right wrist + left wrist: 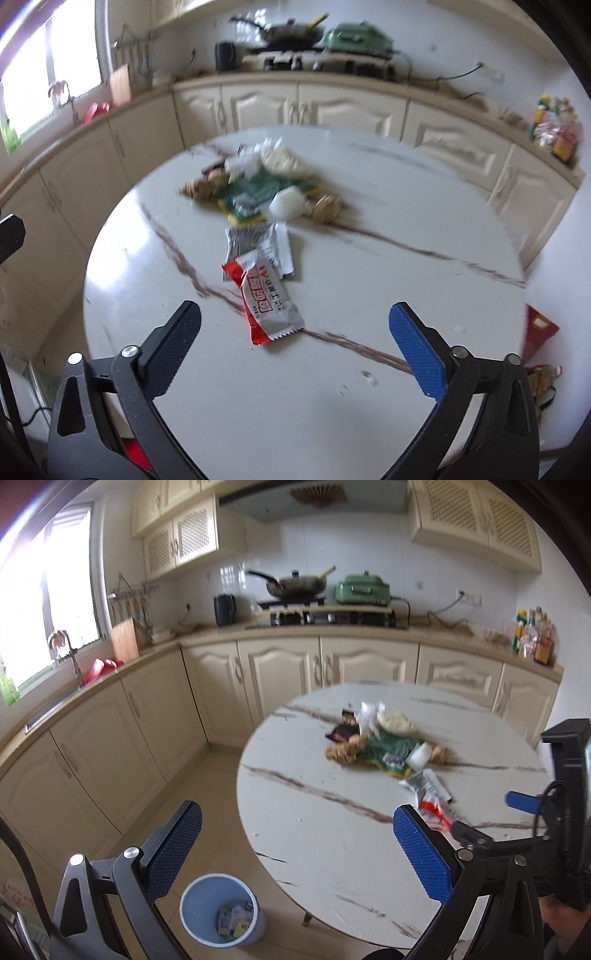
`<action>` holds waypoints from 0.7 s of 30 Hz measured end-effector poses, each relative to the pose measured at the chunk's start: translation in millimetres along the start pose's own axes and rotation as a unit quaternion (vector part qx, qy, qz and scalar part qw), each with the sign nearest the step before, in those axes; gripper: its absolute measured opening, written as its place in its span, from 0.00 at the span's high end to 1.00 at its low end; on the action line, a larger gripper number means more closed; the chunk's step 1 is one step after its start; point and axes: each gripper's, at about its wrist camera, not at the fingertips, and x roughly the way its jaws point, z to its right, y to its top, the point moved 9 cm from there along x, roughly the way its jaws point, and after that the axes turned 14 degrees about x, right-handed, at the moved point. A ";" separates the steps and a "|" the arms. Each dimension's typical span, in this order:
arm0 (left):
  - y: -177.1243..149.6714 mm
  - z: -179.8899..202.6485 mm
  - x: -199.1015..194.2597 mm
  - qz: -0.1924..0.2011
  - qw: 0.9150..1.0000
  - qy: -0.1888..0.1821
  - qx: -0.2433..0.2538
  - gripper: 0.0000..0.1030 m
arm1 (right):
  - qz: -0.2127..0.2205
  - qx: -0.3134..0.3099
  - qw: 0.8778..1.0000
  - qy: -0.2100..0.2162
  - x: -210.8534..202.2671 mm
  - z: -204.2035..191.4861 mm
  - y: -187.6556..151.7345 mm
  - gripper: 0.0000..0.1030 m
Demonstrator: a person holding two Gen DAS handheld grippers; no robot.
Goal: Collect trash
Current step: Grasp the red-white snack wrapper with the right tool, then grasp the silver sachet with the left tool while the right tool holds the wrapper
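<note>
The right gripper (295,332) is wide open and holds nothing. It points down at the red wrapper (264,301), which lies flat near the near edge of the table (369,406), just ahead of the blue pads. I think this is the reach step: going for the next bit of trash. Next the open jaws should come down on each side of the wrapper and squeeze it. It is thin, shiny and crinkly, so it may slip or slide on the smooth top.

The left gripper (295,849) is open and empty too, over the table's left edge. Below it on the floor stands a round blue bin (221,910) with some scraps already in it.

Just past the red wrapper lies a silver wrapper (258,243), touching it. Farther in, near the middle of the round, white, brown-streaked table, is the pile (266,184): a green packet, white crumpled bits and tan lumps, maybe shells, but the view is blurry.
</note>
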 end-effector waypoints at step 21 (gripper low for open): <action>36.9 117.1 107.1 -0.085 0.988 -0.126 0.002 0.01 | -0.002 0.018 1.000 0.009 24.0 65.9 19.6 0.77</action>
